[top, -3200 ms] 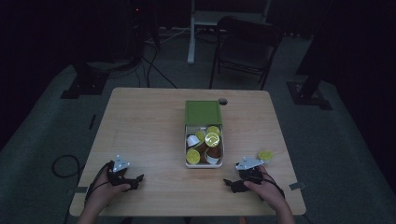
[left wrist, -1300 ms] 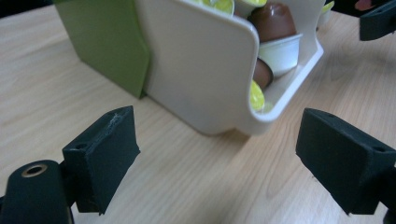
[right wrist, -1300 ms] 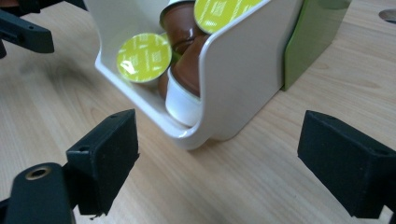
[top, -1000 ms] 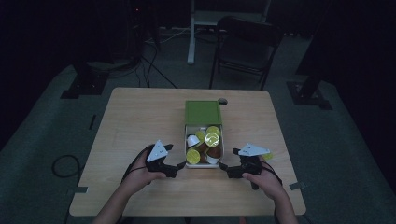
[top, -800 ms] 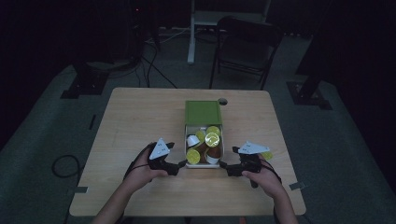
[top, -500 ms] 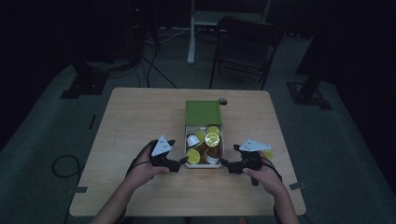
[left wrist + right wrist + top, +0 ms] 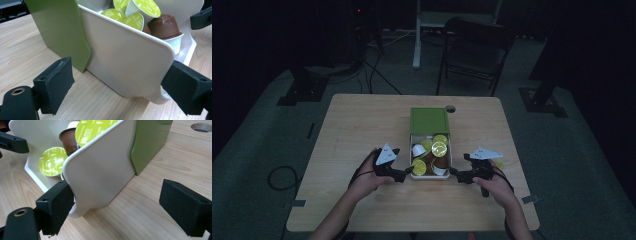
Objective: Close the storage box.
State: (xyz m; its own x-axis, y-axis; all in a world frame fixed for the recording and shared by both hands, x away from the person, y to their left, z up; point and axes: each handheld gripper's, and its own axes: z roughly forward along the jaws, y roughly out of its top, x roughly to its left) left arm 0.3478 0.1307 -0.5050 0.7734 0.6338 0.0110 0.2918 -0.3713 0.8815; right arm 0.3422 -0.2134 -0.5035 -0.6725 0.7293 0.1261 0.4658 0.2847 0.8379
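- The left gripper [image 7: 404, 174] sits at the near left corner of the box [image 7: 430, 121], held in the person's left hand [image 7: 364, 180]. In the left gripper view its jaws stand wide apart with the box's white side wall [image 7: 125, 62] between them. One pad is close against the rounded near corner, though contact cannot be told; the other pad is clear of the wall, so nothing is gripped.
- The box lies near the middle of the table [image 7: 362, 130], nearer the person's edge. Its long axis runs from the person toward the far edge. The green sleeve [image 7: 430, 120] covers the far half; the white tray [image 7: 447, 165] sticks out toward the person, open on top and full of coffee capsules [image 7: 439, 149], mostly with yellow-green lids, some brown.
- The right gripper [image 7: 455, 173] sits at the near right corner, held in the right hand [image 7: 494, 184]. In the right gripper view its jaws are also wide apart, one pad at the tray's [image 7: 100, 170] rounded corner, the other well away over bare wood. It holds nothing.
- A small yellow object [image 7: 498, 164] lies just behind the right gripper.
- Bare wood lies open on both sides of the box and between it and the near edge. A round hole [image 7: 450, 108] is in the tabletop just beyond the far right corner.
- The room is dark, with grey carpet, a chair [image 7: 474, 50] beyond the table and cables [image 7: 377, 75] on the floor.
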